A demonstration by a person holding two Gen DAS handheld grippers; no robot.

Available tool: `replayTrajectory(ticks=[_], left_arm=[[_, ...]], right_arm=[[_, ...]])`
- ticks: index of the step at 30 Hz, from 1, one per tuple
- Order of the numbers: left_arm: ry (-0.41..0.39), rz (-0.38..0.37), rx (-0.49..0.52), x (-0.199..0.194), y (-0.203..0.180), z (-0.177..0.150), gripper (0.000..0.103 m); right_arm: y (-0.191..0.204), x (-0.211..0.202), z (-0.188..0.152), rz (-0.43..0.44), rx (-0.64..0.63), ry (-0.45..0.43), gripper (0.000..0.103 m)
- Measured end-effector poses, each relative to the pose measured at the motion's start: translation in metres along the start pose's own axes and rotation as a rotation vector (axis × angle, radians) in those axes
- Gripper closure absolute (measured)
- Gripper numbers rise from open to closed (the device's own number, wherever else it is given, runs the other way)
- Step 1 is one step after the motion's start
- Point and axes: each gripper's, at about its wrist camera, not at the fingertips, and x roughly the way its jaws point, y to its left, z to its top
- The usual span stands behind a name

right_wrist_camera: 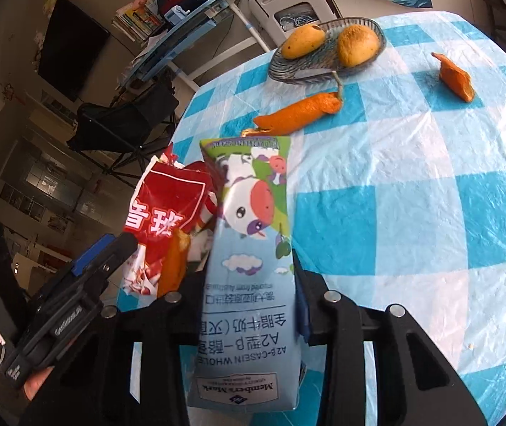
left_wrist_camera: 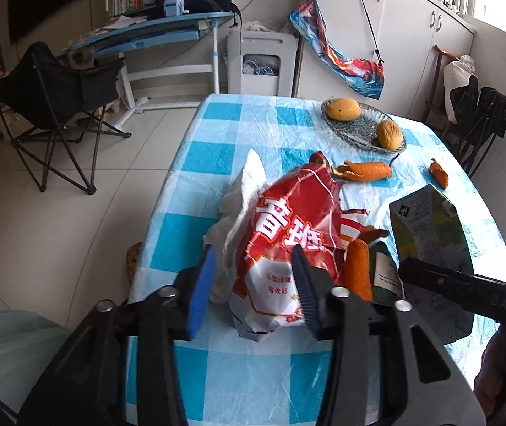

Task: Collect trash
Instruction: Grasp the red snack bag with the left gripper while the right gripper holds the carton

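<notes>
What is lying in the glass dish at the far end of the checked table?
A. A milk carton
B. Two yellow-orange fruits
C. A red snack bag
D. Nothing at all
B: the glass dish holds two yellow-orange fruits, while the milk carton and the red snack bag are at the near end, in the grippers.

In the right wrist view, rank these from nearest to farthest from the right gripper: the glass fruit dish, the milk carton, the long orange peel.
1. Milk carton: between the fingers of the right gripper.
2. Long orange peel: on the tablecloth just past the carton's top.
3. Glass fruit dish: farther back, near the table's far edge, holding two yellow fruits.
</notes>
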Motion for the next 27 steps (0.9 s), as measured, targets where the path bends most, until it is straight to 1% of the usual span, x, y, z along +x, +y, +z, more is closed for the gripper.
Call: replayTrajectory(ticks=[1,2,4,6,9,13,14,15,16,17,18,19,20,21,22,24,25,26,27], left_arm=[[-0.004,-0.009,0.001,-0.002,-0.001,-0.005,0.074],[-0.011,-0.012,0.003,-0.006,-0.003,-0.01,0.076],[-0.009,-0.05,-0.013,-0.015,-0.002,-0.019,0.085],[-0.003,-0.086,-0.042,-0.023,0.002,-0.028,0.089],[0.012,-0.126,-0.046,-0.031,0.002,-0.04,0.091],[0.016,-0.159,-0.002,-0.047,-0.006,-0.051,0.091],[0.007,-0.147,0.02,-0.049,-0.01,-0.051,0.091],[-0.007,-0.118,0.041,-0.05,-0.013,-0.049,0.091],[-0.014,-0.092,0.05,-0.049,-0.014,-0.045,0.085],[-0.015,-0.07,0.045,-0.046,-0.013,-0.04,0.072],[-0.019,-0.048,0.034,-0.044,-0.012,-0.034,0.063],[-0.036,-0.015,0.02,-0.041,-0.01,-0.029,0.05],[-0.053,0.021,0.009,-0.037,-0.009,-0.025,0.046],[-0.054,0.049,0.004,-0.031,-0.007,-0.021,0.045],[-0.041,0.066,-0.003,-0.024,-0.006,-0.019,0.045],[-0.021,0.072,-0.02,-0.012,-0.002,-0.016,0.045],[-0.012,0.066,-0.019,-0.006,-0.001,-0.015,0.05],[-0.015,0.05,-0.018,-0.004,-0.001,-0.015,0.067],[-0.016,0.03,-0.013,-0.003,-0.003,-0.015,0.074]], right_arm=[[-0.004,-0.007,-0.005,-0.001,0.006,-0.004,0.065],[-0.008,-0.013,-0.009,-0.005,0.008,-0.007,0.065],[-0.014,-0.027,-0.019,-0.02,0.006,-0.016,0.065],[-0.017,-0.038,-0.027,-0.043,-0.006,-0.024,0.065],[-0.022,-0.051,-0.035,-0.079,-0.024,-0.031,0.065],[-0.027,-0.062,-0.046,-0.131,-0.051,-0.045,0.065],[-0.028,-0.063,-0.048,-0.141,-0.055,-0.047,0.065],[-0.029,-0.063,-0.049,-0.153,-0.06,-0.047,0.065],[-0.03,-0.061,-0.048,-0.161,-0.065,-0.048,0.065],[-0.03,-0.06,-0.048,-0.165,-0.069,-0.051,0.065],[-0.029,-0.059,-0.048,-0.174,-0.074,-0.054,0.065],[-0.027,-0.057,-0.048,-0.184,-0.083,-0.056,0.065],[-0.026,-0.055,-0.048,-0.191,-0.093,-0.057,0.064],[-0.023,-0.053,-0.048,-0.197,-0.101,-0.06,0.064],[-0.022,-0.053,-0.05,-0.202,-0.11,-0.064,0.064],[-0.018,-0.049,-0.05,-0.213,-0.129,-0.07,0.062],[-0.016,-0.048,-0.05,-0.216,-0.141,-0.071,0.059],[-0.015,-0.047,-0.051,-0.221,-0.152,-0.072,0.056],[-0.013,-0.047,-0.052,-0.228,-0.165,-0.073,0.055]])
